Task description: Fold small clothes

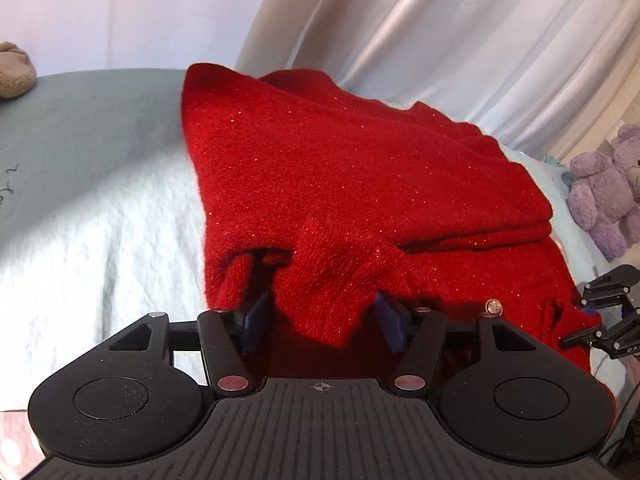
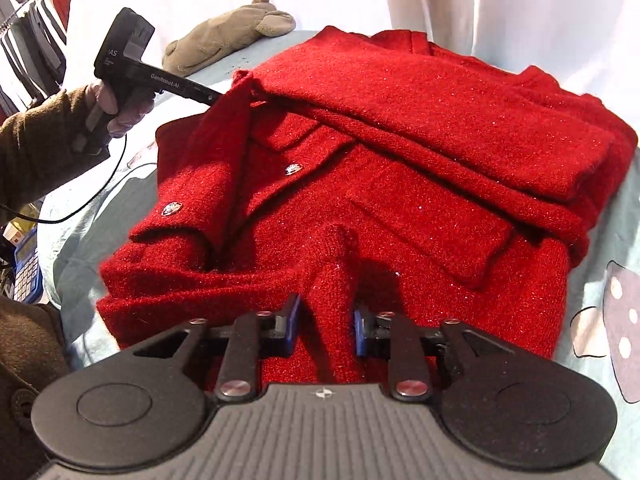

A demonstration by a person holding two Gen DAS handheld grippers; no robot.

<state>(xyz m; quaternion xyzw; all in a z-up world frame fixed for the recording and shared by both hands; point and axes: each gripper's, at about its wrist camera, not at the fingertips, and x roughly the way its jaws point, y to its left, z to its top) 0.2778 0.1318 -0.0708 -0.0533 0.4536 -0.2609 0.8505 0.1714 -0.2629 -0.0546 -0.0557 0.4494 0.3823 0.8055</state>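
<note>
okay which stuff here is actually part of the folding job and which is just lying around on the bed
Part of the job:
red cardigan
left gripper, knit bunched between its fingers
right gripper, a ridge of knit between its fingers

Just lying about:
purple teddy bear
beige plush toy
blue calculator
bedsheet underneath

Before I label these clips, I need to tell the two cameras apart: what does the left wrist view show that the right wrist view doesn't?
Only the left wrist view: a purple plush toy at the right edge and white curtains behind.
Only the right wrist view: a gloved hand holding the other gripper, a blue calculator, hanging clothes and a mushroom print on the sheet.
Both: the red knit cardigan with its shiny buttons, and the beige plush toy.
</note>
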